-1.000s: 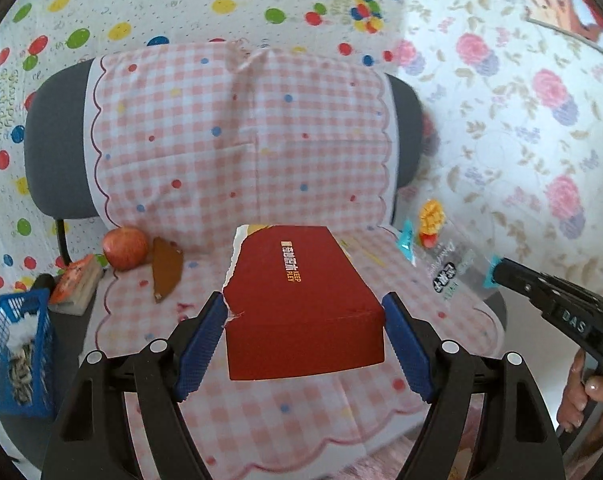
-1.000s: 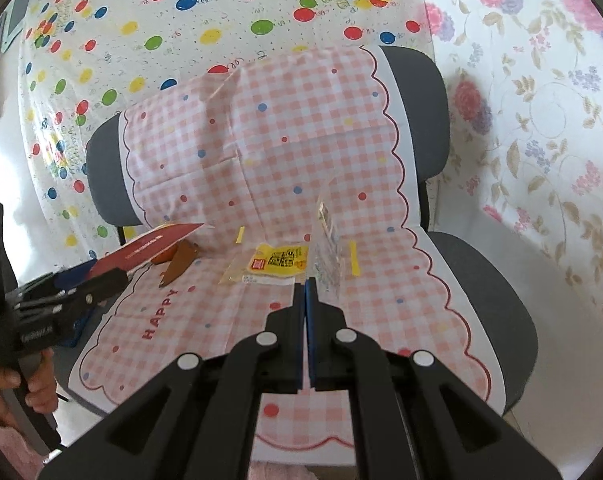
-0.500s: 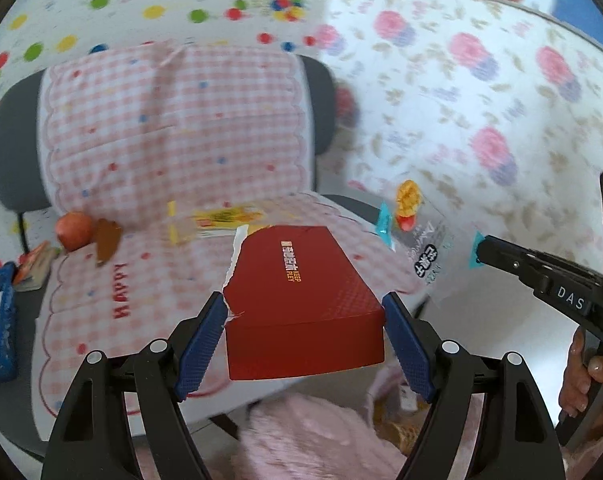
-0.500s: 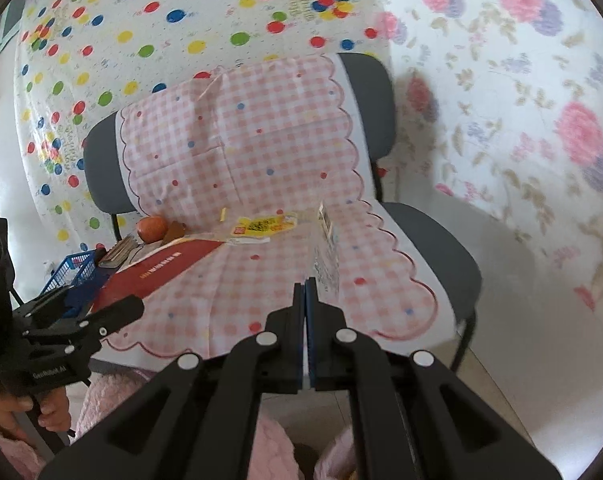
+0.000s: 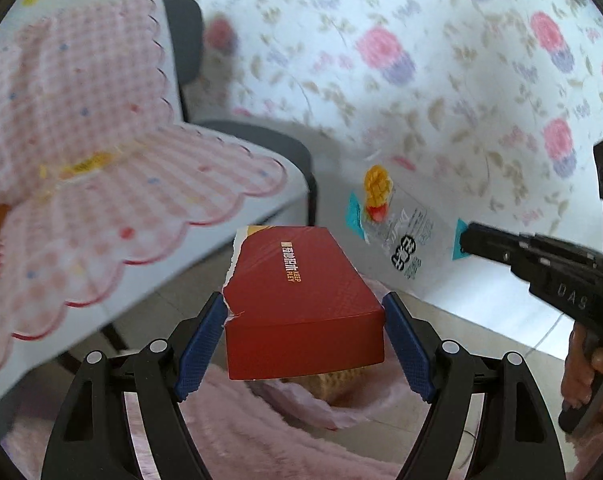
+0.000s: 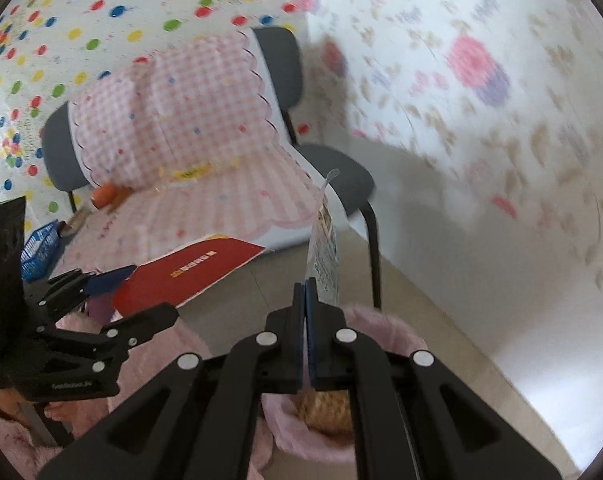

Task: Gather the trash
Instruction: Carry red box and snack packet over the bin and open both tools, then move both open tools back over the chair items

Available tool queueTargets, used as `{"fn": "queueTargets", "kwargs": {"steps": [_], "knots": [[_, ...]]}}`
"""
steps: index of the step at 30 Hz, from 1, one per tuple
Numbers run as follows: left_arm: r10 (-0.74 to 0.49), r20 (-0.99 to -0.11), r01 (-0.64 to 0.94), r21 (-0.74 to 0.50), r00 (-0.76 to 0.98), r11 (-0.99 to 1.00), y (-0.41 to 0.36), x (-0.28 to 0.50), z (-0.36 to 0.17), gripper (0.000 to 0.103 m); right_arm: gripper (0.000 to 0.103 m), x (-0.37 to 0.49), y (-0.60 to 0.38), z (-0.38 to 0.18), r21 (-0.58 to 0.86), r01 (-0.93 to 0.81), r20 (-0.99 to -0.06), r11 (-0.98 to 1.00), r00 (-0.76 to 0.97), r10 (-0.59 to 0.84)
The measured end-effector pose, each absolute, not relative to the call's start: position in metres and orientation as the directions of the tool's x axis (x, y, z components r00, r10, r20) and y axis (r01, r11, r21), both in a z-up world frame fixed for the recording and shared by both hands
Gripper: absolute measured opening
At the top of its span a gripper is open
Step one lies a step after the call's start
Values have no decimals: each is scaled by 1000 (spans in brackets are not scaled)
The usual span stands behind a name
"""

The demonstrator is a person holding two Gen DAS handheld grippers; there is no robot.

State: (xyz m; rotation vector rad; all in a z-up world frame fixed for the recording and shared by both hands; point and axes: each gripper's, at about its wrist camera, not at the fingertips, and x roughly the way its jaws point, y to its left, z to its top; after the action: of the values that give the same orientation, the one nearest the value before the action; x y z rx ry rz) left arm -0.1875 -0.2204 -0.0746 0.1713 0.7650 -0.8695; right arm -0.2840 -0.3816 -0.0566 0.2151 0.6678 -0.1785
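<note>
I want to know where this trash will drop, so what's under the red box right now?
Below the red box, held in the left hand-held gripper, sits a pink-lined bin with something tan and woven inside. The box covers the rest of the opening, so any other contents stay hidden.

From my left wrist feed, the gingham-covered chair (image 5: 101, 184) at nine o'clock smears into blur, and the yellow scrap (image 5: 83, 164) on its seat is unreadable. The red box (image 5: 301, 292) hides most of the pink-lined bin (image 5: 333, 396) at six o'clock. The hand (image 5: 585, 376) on the right claw (image 5: 461, 236) is cut by the frame edge at four o'clock. On my right wrist feed, the floral wall (image 6: 481, 92) blurs at two o'clock; the clear wrapper's (image 6: 323, 248) print is too small to read.
</note>
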Motion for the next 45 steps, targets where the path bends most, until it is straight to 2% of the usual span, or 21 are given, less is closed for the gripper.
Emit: {"fn": "queueTargets", "kwargs": {"steps": [9,15,17,19,20,28,35,39,42,45], "knots": [[-604,-736,757,-198,305,622,-255,-177,-110,79,2,-292,-408,-107,205,300,-719,932,692,-65],[-607,-733,761,-194,307,619,-270,-168,-113,82,3,-285,-421,-126,221,328,-734,918,676,-65],[-611,-732,758,-203,302,619,-274,-162,-113,84,5,-283,-427,-129,220,347,-736,912,672,-78],[-617,-727,748,-222,300,625,-275,-156,-112,85,16,-283,-433,-130,231,362,-734,903,674,-82],[-621,-724,746,-228,299,625,-275,-155,-111,85,17,-283,-435,-130,230,367,-734,901,673,-87],[-607,-700,708,-205,377,676,-254,-144,-90,86,18,-288,-444,-110,235,378,-705,896,701,-111],[-516,-686,613,-129,512,779,-205,-126,-61,86,19,-271,-431,-68,189,324,-658,927,742,-125],[-488,-673,554,-138,556,821,-176,-108,-47,86,20,-248,-415,-47,204,260,-631,944,772,-76],[-455,-661,509,-126,597,852,-156,-97,-39,86,26,-227,-399,-35,200,212,-613,957,789,-47],[-411,-654,442,-129,635,888,-128,-83,-34,86,27,-206,-386,-27,192,161,-606,968,795,-12]]}}
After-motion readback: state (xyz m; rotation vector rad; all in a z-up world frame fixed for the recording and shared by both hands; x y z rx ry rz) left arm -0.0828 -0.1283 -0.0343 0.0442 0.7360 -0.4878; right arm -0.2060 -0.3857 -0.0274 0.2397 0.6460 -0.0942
